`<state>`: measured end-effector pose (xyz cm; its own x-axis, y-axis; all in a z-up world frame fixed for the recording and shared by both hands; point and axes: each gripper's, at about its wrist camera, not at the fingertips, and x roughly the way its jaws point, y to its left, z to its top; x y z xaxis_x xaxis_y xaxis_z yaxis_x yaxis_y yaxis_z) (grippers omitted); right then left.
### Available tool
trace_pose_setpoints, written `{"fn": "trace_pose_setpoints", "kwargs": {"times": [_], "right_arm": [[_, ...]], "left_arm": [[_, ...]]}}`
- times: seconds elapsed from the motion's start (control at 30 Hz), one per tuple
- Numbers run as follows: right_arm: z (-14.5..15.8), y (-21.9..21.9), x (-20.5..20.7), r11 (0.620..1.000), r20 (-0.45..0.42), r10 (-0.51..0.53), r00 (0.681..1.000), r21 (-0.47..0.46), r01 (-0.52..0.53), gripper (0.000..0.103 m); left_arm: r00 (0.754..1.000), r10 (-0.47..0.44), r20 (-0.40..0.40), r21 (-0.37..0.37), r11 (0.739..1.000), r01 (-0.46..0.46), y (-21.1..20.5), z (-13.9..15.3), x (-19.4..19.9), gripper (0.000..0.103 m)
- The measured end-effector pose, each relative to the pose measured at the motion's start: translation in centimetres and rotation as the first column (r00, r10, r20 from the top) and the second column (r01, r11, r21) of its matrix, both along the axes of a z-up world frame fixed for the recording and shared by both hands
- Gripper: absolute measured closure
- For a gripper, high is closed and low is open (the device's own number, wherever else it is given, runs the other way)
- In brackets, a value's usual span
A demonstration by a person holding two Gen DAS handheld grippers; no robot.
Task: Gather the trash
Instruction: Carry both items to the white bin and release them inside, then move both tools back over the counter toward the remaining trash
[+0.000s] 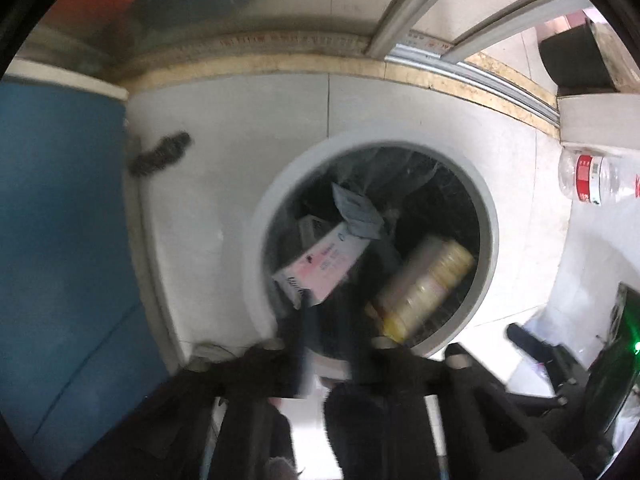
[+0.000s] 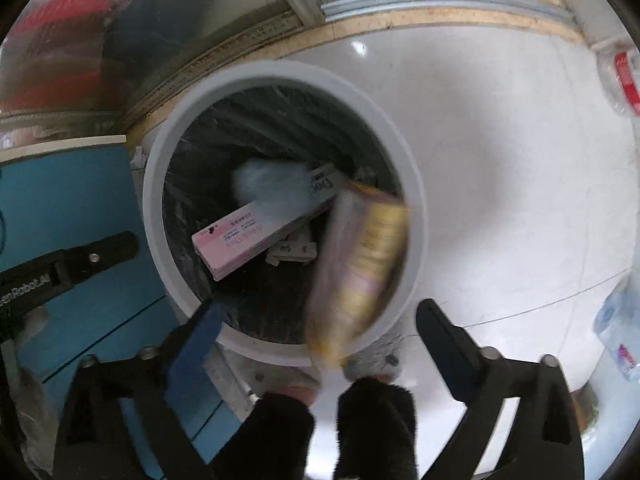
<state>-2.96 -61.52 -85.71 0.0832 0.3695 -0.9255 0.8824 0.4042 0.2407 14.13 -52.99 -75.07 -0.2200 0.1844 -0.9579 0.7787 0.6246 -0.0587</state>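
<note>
Seen from the right gripper (image 2: 320,320), a blue panel (image 2: 68,208) stands off to its left, and the left gripper (image 2: 116,246) reaches in across that panel from the left edge. Straight ahead of the spread fingers sits the round white trash bin (image 2: 160,216), lined with a dark bag. Inside it, a pink-and-white carton (image 2: 240,240) lies slanted with a pale blue wad (image 2: 272,184) behind it. A yellow-and-pink snack package (image 2: 360,264), heavily blurred, is between the parted fingers and over the bin's near rim; no finger touches it. To the right lies white tiled floor (image 2: 500,160), with a clear bottle with a red label (image 2: 626,80) at the far right edge and another clear bottle (image 2: 616,332) nearer. From the left gripper (image 1: 332,320), the blue panel (image 1: 60,220) is on its left, a dark fuzzy scrap (image 1: 160,154) lies on the floor ahead left, and the bin (image 1: 260,240) is directly ahead, holding the carton (image 1: 324,264) and the package (image 1: 424,284). Its dark fingers stand fairly close together over the near rim; motion blur leaves it unclear whether they are parted or pinching anything. The red-labelled bottle (image 1: 592,178) lies to the right.
</note>
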Motion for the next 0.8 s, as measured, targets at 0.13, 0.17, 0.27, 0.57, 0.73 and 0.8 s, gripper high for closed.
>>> {"fn": "trace_pose_setpoints", "kwargs": {"times": [0.13,0.17,0.27,0.57,0.73,0.8], "right_arm": [[3.5,-0.2,0.1,0.995,-0.034,0.031,0.999,-0.094,-0.034,0.000],[4.8,-0.3,0.1,0.993,-0.040,0.035,0.999,-0.113,-0.040,0.000],[8.7,-0.2,-0.1,0.982,-0.057,0.047,0.997,-0.178,-0.057,0.000],[23.2,0.7,-1.3,0.954,-0.030,0.062,0.998,-0.291,-0.068,0.000],[32.9,1.3,-2.5,0.935,-0.006,0.060,0.998,-0.351,-0.058,0.000],[35.9,1.8,-3.1,0.931,0.004,0.055,0.998,-0.361,-0.050,0.000]], "left_arm": [[0.988,-0.074,0.135,-0.008,0.997,0.076,0.4,4.2,-0.1,0.008],[0.986,-0.089,0.141,0.003,0.996,0.090,0.7,5.1,-0.2,0.005],[0.978,-0.092,0.186,-0.009,0.995,0.095,1.3,8.7,0.1,0.001],[0.950,-0.048,0.310,-0.115,0.989,0.088,3.5,23.8,-0.4,0.001],[0.938,-0.032,0.345,-0.158,0.983,0.092,4.7,31.6,-1.7,0.001],[0.936,-0.017,0.351,-0.184,0.979,0.087,5.3,34.7,-2.4,0.001]]}}
